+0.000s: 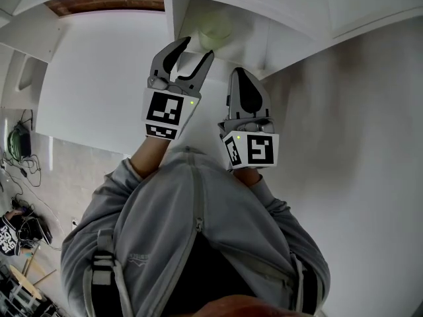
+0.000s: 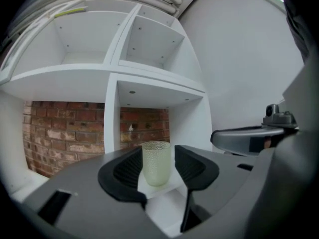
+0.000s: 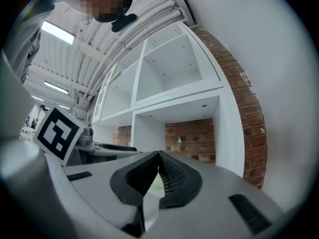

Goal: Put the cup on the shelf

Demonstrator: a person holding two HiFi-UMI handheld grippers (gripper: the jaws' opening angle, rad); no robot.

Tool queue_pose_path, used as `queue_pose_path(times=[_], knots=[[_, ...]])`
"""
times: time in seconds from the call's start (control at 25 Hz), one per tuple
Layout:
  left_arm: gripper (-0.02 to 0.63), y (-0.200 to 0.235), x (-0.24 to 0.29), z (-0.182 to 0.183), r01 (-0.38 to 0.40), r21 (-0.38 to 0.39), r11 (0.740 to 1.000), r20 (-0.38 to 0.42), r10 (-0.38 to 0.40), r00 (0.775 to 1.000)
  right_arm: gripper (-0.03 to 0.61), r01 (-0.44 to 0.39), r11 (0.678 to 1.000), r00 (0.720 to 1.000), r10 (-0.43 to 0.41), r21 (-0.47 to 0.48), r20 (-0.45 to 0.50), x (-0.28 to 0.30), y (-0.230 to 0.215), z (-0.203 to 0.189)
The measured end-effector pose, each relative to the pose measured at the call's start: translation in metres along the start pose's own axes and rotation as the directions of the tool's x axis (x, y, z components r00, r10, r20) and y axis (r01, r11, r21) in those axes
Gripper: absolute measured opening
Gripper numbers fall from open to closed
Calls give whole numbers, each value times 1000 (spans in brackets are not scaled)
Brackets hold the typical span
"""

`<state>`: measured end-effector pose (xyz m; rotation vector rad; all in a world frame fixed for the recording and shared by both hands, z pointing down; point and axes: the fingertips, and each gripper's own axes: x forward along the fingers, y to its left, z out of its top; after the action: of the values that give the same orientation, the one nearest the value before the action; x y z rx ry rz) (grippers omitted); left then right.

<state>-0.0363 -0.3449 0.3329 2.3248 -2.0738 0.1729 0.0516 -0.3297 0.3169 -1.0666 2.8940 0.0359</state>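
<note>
A pale green, dimpled glass cup (image 1: 215,26) stands upright on the white shelf (image 1: 192,5), in a lower compartment backed by brick. In the left gripper view the cup (image 2: 156,163) rests on the shelf board (image 2: 167,189) between my left gripper's (image 2: 157,151) jaws, with a gap showing at the right pad. From the head view the left gripper (image 1: 197,47) is open, its tips just short of the cup. My right gripper (image 1: 239,74) hangs beside it, lower and to the right, shut with nothing in it; its pads meet in the right gripper view (image 3: 158,154).
The shelf unit (image 3: 179,96) has several open compartments, the upper ones with white backs. A brick wall (image 2: 60,128) shows through the lower ones. A plain white wall (image 1: 357,144) runs along the right. Cables and gear lie on the floor at lower left (image 1: 20,230).
</note>
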Motion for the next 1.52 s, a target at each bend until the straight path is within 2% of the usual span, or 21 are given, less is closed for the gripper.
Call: queue_pose_path(times=[0.2,0.44,0.72,1.2,1.52], knots=[[98,-2,-24,5,19,5,1000,23,-19,1000,28,7,1000,1000,-7,-11,12,-6,14,6],[13,-5,-56,8,48,14,999,38,-48,998,28,33,999,999,-32,-25,29,-18,31,14],[8,-2,-92,14,26,17,1000,64,-27,998,28,58,997,998,-57,-46,33,-34,52,19],[8,-11,-132,10,47,7,999,73,-48,996,27,138,987,990,-136,-86,38,-65,64,27],[8,-17,-143,5,56,7,998,67,-56,996,26,120,990,993,-119,-70,15,-71,76,19]])
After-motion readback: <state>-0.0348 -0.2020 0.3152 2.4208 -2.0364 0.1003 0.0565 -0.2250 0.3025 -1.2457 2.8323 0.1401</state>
